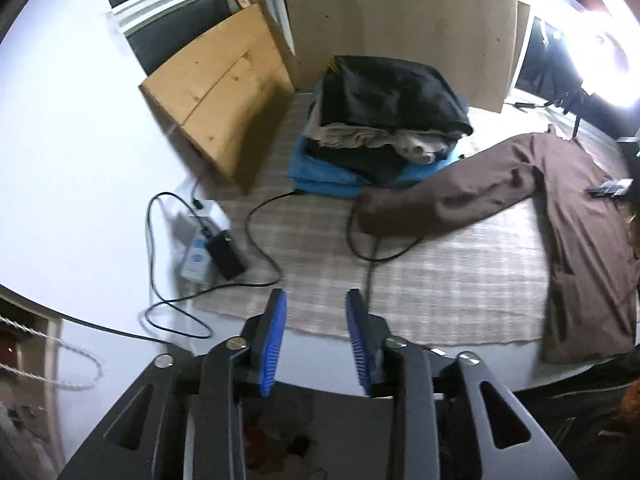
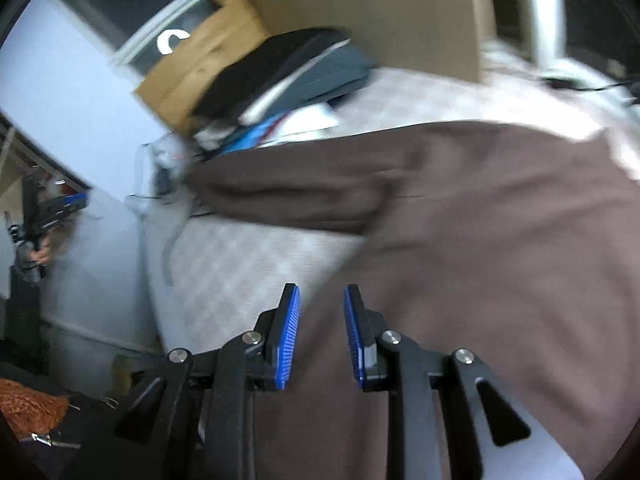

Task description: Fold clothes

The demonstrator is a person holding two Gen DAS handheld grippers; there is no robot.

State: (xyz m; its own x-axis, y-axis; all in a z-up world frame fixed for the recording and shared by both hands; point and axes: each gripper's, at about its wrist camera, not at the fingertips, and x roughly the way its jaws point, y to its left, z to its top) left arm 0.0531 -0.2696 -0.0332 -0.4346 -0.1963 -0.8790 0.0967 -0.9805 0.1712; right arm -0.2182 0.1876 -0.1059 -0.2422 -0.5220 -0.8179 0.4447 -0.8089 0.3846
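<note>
Brown shirt (image 1: pixel 560 216) is spread on checked cloth (image 1: pixel 440 280); black cable (image 1: pixel 260 220) is looped near folded pile (image 1: pixel 380 128). Left gripper (image 1: pixel 316 300) and right gripper (image 2: pixel 322 296) are narrowly parted, empty.

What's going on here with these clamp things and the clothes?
A person is folding laundry with a hand-held two-finger tool in each hand. A long-sleeved brown shirt lies spread on the pale checked cloth, one sleeve stretched toward a stack of folded clothes. Both the left gripper and the right gripper have their blue-padded fingers apart with nothing between them; the right one hangs over the shirt.
</note>
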